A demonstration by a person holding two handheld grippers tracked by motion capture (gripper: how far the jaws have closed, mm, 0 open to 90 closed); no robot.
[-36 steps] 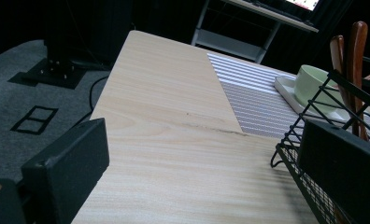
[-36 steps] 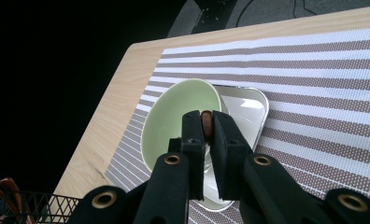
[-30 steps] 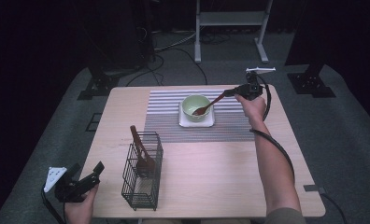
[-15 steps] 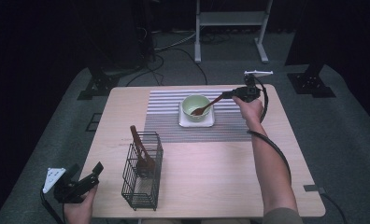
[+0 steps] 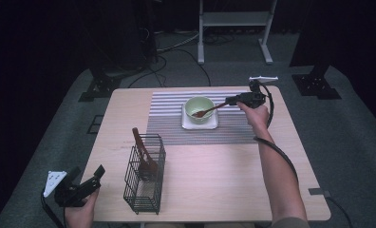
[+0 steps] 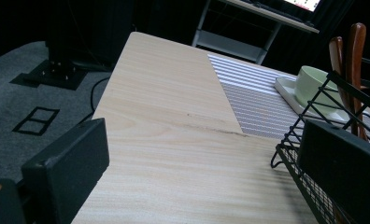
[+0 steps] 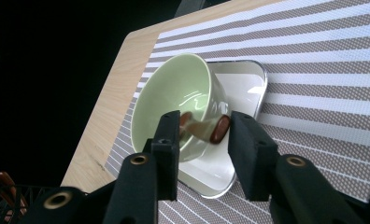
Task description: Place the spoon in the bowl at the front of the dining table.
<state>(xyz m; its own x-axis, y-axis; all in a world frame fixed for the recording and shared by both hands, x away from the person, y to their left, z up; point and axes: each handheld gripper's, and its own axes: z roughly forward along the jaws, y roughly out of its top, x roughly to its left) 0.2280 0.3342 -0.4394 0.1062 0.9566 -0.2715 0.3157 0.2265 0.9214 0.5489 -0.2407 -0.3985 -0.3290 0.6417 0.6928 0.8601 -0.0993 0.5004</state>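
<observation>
On the far part of the light wooden surface [image 5: 214, 180] lies a grey-and-white striped placemat [image 5: 167, 128], and on it stands a pale green ceramic bowl [image 5: 199, 108] set on a white square plate with rounded corners [image 5: 200, 124]. A brown wooden spoon [image 5: 207, 112] rests with its bowl end inside the green bowl and its handle slanting out over the rim toward the right. The right claw [image 5: 230, 100] is at the handle's far-right end; in the right gripper view its jaws have just been opening, and the right claw [image 7: 202, 135] now stands spread with the spoon's handle end [image 7: 218, 129] between the pads, close to the pad on the right of that view, and a gap at the other pad. The spoon looks blurred there, so whether it touches that pad I cannot tell. At the near left, close to the surface's edge, a black wire basket [image 5: 145, 173] stands upright with brown wooden utensils [image 5: 142, 152] sticking out of it. The left claw [image 5: 89, 175] sits at the near left corner, just left of the basket, spread wide and empty, pointing across the surface toward the far side.
</observation>
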